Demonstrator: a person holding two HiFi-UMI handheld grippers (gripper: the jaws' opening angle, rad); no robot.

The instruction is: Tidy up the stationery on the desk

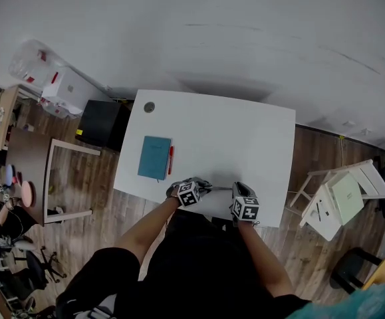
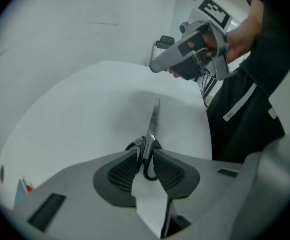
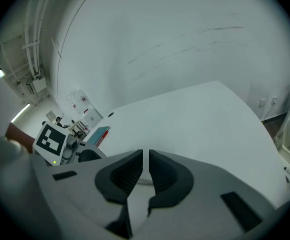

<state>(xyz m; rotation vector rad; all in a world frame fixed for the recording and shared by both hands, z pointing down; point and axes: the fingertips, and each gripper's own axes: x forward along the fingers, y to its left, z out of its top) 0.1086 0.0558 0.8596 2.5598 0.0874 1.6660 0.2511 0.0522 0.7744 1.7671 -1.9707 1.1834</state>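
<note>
**A:** How does the left tool (image 2: 146, 160) stand?

**B:** Its jaws are spread, one on each side of the black handle of the scissors (image 2: 154, 120). Whether the pads press on the handle is hard to tell. The scissors lie flat on the white surface (image 1: 232, 135), near its front edge, with the blades closed and pointing away from the tool.

**A:** And the right tool (image 3: 146, 166)?

**B:** Its jaws are almost together, with only a thin slit between them and nothing in it. It hangs above the front edge, just beyond the tips of the blades.

**A:** What else lies out there?

**B:** A teal notebook (image 1: 155, 157) lies further back, toward the left edge. A red pen (image 1: 171, 159) lies just beside the notebook's right side, parallel to it.
</note>
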